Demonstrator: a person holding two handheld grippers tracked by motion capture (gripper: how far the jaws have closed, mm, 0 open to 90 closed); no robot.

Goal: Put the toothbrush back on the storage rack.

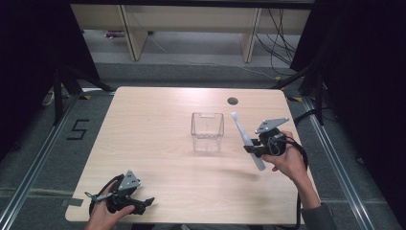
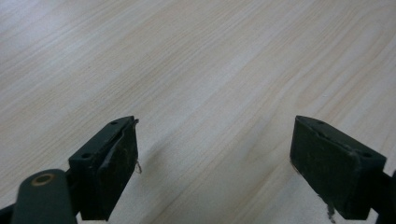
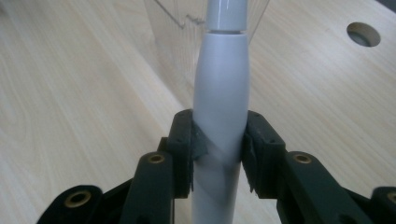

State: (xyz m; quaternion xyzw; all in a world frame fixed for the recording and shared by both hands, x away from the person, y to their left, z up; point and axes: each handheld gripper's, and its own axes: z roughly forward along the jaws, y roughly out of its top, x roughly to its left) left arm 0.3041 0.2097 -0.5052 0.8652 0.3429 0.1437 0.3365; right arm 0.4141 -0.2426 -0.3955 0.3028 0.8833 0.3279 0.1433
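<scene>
A clear plastic box point(image 1: 208, 131) stands upright near the middle of the wooden table point(image 1: 153, 124). To its right my right gripper point(image 1: 254, 148) is shut on a white electric toothbrush point(image 1: 247, 140), held tilted above the table with its head pointing up and away. In the right gripper view the toothbrush handle point(image 3: 220, 98) is clamped between the two jaws, and the clear box point(image 3: 177, 28) lies just beyond it. My left gripper point(image 1: 146, 203) rests at the table's near left corner, open, with bare wood between its jaws point(image 2: 215, 154).
A round cable hole point(image 1: 232, 100) sits in the table's far right part, also seen as a hole point(image 3: 363, 33) in the right gripper view. Beyond the table are a floor marked with a 5 point(image 1: 78, 129), shelving legs and cables.
</scene>
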